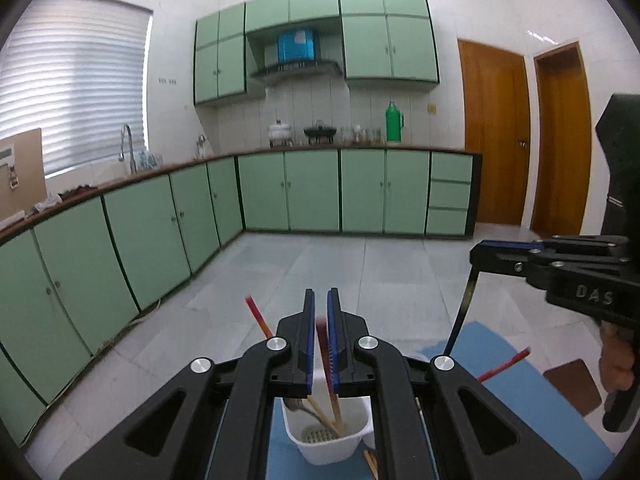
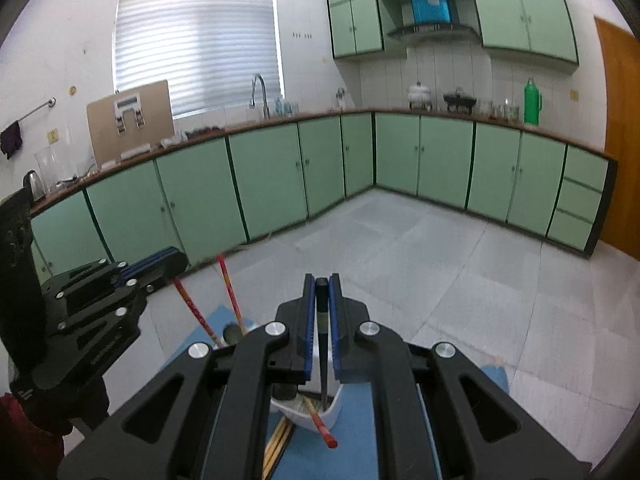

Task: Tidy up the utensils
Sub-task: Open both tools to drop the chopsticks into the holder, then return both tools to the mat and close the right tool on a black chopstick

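Note:
My left gripper is shut on a red-ended chopstick whose lower end stands in a white utensil caddy on a blue mat. The caddy holds a metal spoon and other chopsticks; another red chopstick leans out to the left. My right gripper is shut on a black-handled utensil pointing down into the white caddy. It also shows in the left wrist view, holding the black utensil. A red chopstick pokes over the caddy rim.
Loose wooden chopsticks lie on the blue mat beside the caddy. A brown patch lies at the mat's right. Green kitchen cabinets line the far walls across a tiled floor.

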A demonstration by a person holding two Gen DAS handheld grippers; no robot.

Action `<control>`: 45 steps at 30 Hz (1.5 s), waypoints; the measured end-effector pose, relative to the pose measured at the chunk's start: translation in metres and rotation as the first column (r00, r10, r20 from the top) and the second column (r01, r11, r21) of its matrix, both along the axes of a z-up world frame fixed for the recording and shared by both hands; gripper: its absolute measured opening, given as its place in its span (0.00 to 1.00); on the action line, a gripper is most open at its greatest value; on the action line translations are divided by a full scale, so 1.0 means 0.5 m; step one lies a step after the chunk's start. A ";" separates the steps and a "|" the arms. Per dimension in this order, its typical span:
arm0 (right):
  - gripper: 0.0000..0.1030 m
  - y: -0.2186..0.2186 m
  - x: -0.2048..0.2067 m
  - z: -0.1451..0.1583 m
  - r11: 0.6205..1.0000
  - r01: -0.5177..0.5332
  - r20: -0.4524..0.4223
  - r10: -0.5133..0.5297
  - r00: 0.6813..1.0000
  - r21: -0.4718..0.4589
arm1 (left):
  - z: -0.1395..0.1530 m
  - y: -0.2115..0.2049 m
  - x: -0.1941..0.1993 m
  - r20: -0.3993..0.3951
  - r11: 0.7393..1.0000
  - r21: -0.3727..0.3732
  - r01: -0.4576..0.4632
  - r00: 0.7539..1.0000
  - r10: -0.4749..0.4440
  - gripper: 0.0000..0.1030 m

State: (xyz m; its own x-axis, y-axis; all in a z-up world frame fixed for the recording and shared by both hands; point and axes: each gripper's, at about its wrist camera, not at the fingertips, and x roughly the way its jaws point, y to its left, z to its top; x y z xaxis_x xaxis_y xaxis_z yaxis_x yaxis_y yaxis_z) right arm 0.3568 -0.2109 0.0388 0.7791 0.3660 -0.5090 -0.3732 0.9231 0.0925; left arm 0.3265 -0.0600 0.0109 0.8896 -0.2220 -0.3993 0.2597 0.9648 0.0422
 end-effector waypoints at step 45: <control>0.89 0.031 -0.412 -0.441 0.991 0.094 -0.307 -0.119 0.944 -0.095 | -0.405 0.097 -0.392 -0.462 0.989 0.069 -0.132 0.875 0.149 0.71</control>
